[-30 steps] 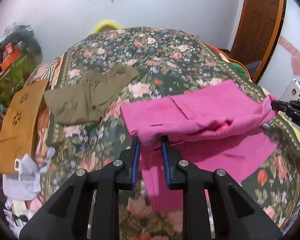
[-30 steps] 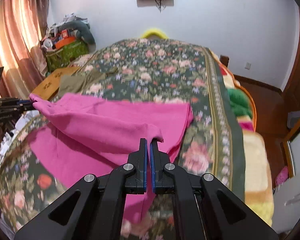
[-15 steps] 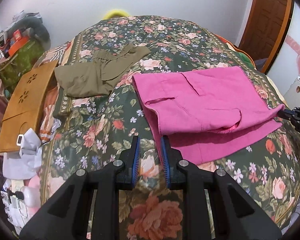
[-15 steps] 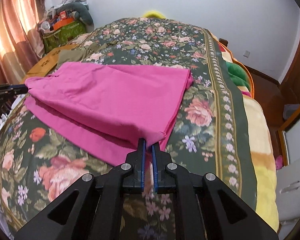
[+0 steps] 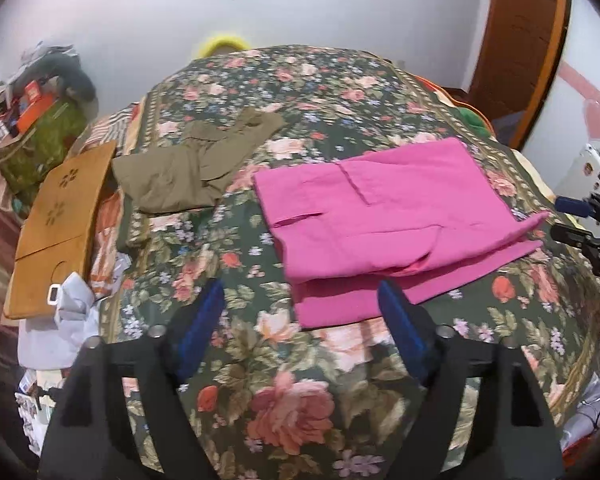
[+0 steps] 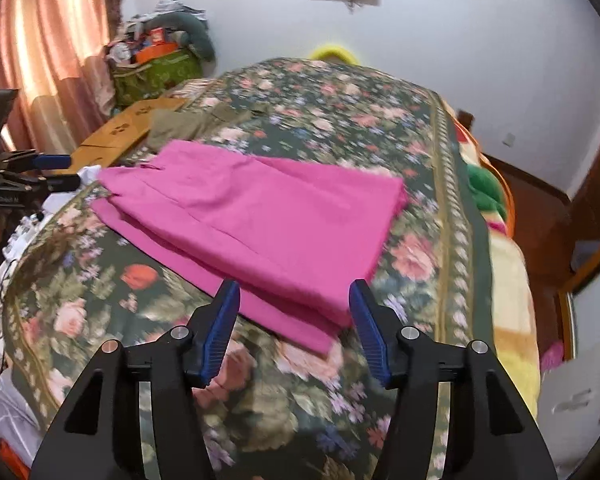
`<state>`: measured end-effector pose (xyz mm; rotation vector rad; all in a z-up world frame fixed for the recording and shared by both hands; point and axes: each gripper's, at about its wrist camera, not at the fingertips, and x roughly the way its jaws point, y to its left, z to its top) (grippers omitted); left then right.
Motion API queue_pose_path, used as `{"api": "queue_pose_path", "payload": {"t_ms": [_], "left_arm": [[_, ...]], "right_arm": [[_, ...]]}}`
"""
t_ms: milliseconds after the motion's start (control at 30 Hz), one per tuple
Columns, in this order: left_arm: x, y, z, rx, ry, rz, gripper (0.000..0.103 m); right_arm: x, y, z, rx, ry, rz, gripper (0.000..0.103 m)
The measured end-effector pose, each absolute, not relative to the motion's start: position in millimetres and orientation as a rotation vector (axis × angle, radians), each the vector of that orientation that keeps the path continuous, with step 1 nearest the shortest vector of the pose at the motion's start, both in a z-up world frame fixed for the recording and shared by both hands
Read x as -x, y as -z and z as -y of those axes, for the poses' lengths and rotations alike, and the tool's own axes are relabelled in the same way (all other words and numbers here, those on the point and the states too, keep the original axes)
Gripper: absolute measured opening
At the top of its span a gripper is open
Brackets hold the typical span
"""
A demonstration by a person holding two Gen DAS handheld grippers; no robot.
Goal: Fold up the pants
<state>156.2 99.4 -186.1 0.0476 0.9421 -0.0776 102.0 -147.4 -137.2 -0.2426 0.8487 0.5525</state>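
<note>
The pink pants (image 5: 384, 216) lie folded over on the floral bedspread (image 5: 284, 392), the upper layer set back from the lower layer's near edge. They also show in the right wrist view (image 6: 260, 224). My left gripper (image 5: 302, 300) is open and empty, just short of the pants' near left corner. My right gripper (image 6: 294, 294) is open and empty, its fingertips at the near right edge of the pants. The right gripper appears at the far right of the left wrist view (image 5: 580, 220), and the left gripper at the far left of the right wrist view (image 6: 56, 170).
Folded olive pants (image 5: 188, 164) lie on the bed beyond the pink ones, to the left. A brown board (image 5: 56, 224) and white cloth (image 5: 68, 308) sit at the bed's left edge. A cluttered green bag (image 6: 156, 72) and curtains stand at left; a wooden door (image 5: 516, 40) at right.
Both grippers have opened and let go of the pink pants, then pulled back. The pants now lie flat on the bed.
</note>
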Motion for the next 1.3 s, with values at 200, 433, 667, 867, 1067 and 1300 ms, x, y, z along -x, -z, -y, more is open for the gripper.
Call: {"api": "queue_pose_path", "payload": {"t_ms": [200,433,667,867,1067,1300], "left_arm": [[-175,201,-73,-0.132,0.109,-0.994,0.082],[-191,221,-45,-0.272,0.141,-1.043,0.083],[-197,227,-33,-0.322,0.157,-1.036,0.083],[-200,225,-26,-0.33,0.181,-1.004,0.072],[-202,226,-23,-0.276,0.218,-1.036,0.025],[-192,217,-12,-0.288,0.222,-1.001,0.017]], "right_arm": [[-115,150,118,0.267,-0.63,-0.892,0.053],[-120,167,94,0.304,-0.697,-0.943,0.053],[-128,171,84,0.297,-0.735,-0.942,0.053],[-137,175,76,0.274,-0.787,-0.979,0.023],[-129,168,75,0.3,-0.788,-0.92,0.006],[-120,161,78,0.343,-0.766,-0.872,0.004]]}}
